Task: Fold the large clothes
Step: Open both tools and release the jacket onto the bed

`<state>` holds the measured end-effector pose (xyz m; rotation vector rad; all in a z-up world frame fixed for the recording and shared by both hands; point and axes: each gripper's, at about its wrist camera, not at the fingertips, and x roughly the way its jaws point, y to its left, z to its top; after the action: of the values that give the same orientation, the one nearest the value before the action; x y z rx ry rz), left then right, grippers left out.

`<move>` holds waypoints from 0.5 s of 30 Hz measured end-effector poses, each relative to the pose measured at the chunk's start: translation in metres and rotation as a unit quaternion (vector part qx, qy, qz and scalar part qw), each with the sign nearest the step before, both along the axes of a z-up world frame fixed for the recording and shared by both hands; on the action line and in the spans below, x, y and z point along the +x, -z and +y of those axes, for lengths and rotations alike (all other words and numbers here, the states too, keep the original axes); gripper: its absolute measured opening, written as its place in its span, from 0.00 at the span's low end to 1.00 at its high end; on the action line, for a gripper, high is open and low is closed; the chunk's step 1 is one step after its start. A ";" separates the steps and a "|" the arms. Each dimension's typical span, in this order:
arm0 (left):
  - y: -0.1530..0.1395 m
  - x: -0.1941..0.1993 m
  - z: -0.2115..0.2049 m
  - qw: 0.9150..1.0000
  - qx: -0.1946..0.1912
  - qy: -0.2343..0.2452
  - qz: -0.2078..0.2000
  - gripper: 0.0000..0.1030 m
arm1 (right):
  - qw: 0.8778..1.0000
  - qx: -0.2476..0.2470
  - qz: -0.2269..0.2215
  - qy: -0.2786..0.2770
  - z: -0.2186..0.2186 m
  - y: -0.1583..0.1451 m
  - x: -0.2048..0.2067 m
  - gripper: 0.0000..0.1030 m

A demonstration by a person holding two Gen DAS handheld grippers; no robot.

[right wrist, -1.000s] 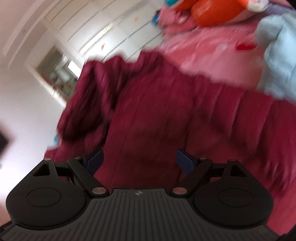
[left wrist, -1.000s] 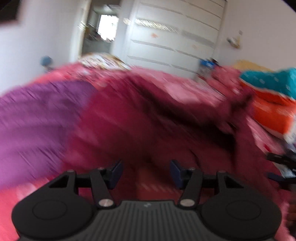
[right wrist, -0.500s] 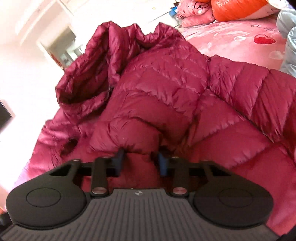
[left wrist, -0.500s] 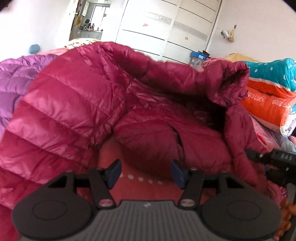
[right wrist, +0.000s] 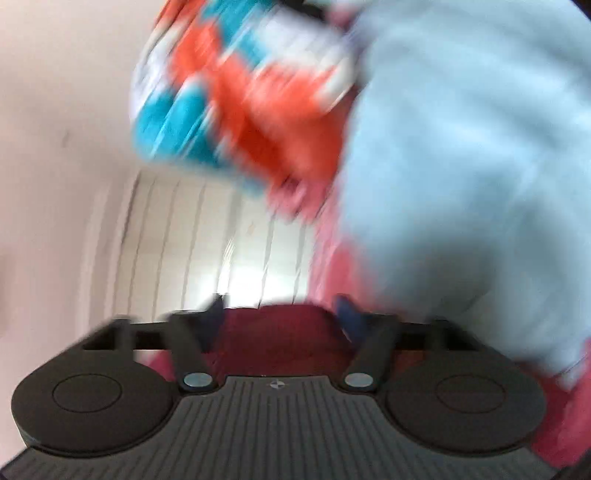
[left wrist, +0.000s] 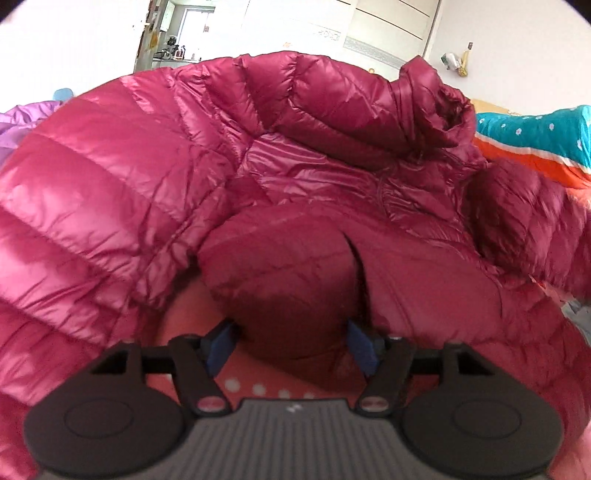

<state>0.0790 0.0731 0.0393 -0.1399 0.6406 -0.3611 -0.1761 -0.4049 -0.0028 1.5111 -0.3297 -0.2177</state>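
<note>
A shiny maroon down jacket [left wrist: 155, 192] lies spread on the pink bedsheet [left wrist: 258, 384], its hood [left wrist: 436, 110] bunched at the far right. My left gripper [left wrist: 290, 341] sits low at the jacket's near edge. Its jaws are opening, and a puffy fold of the jacket [left wrist: 288, 280] bulges between the blue pads [left wrist: 221, 343] without being pinched. The right wrist view is blurred by motion. There my right gripper [right wrist: 281, 308] has its jaws opening wide, with a strip of the maroon jacket [right wrist: 277, 332] showing loose between the fingers.
A purple down jacket [left wrist: 22, 122] lies at the far left. Folded teal and orange quilts [left wrist: 535, 136] are stacked on the right, with a pale blue blanket [right wrist: 461, 147] close to the right gripper. A white wardrobe [left wrist: 388, 33] and a doorway [left wrist: 177, 37] stand behind the bed.
My left gripper moved forward and down onto the jacket's fold with its jaws wider. My right gripper, shut on a jacket fold half a second ago, has opened, rolled and swung toward the quilts.
</note>
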 end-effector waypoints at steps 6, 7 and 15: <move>-0.008 0.011 -0.023 1.000 -0.021 -0.004 -0.007 0.65 | 0.997 -0.047 0.062 0.013 -0.001 -0.019 0.004 1.00; -0.011 0.012 -0.028 1.000 -0.025 -0.003 -0.008 0.65 | 0.995 -0.067 0.069 0.018 0.001 -0.026 0.005 1.00; -0.026 0.032 -0.074 0.999 -0.030 0.017 -0.032 0.68 | 0.952 -0.234 0.146 0.129 0.020 -0.077 -0.019 1.00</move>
<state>0.1111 -0.0007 0.0658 -0.1741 0.5688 -0.4167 -0.1951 -0.3852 0.0743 0.9471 -0.3140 -0.5280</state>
